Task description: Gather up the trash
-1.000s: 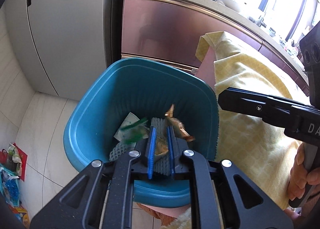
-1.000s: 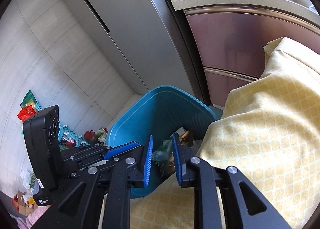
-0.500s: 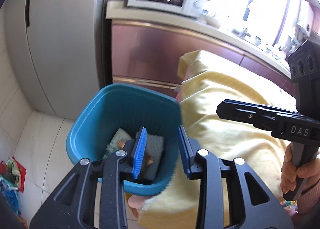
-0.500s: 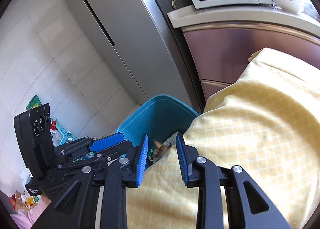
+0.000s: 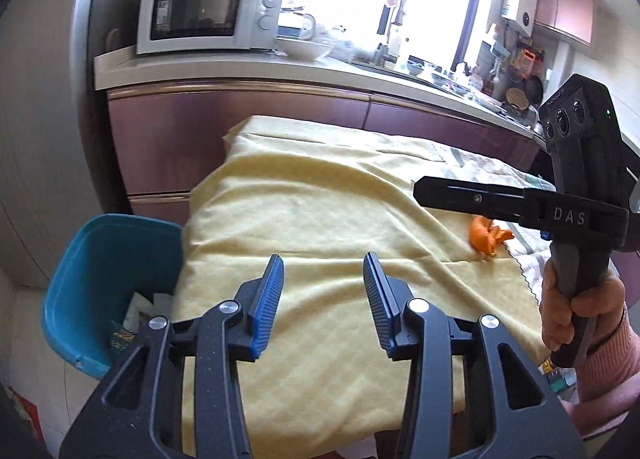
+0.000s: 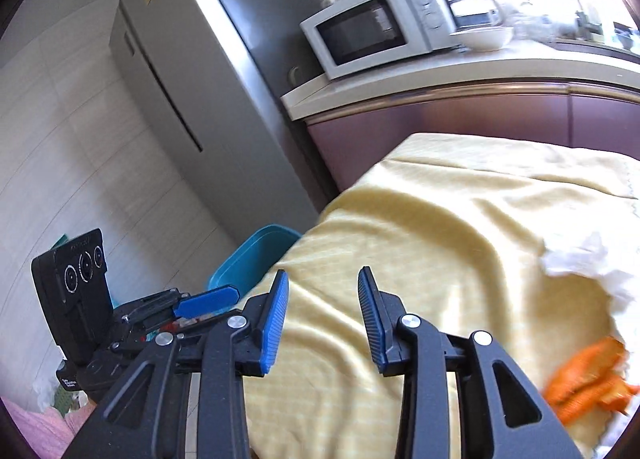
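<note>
Tools: left tool [image 5: 323, 291] and right tool [image 6: 323, 313] just opened, both empty, over yellow cloth [image 5: 320, 219] beside blue bin [image 5: 100, 259].

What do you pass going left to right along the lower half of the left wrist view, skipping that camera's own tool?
Blue bin → yellow cloth → orange peel → hand gripping the right tool's handle.
</note>
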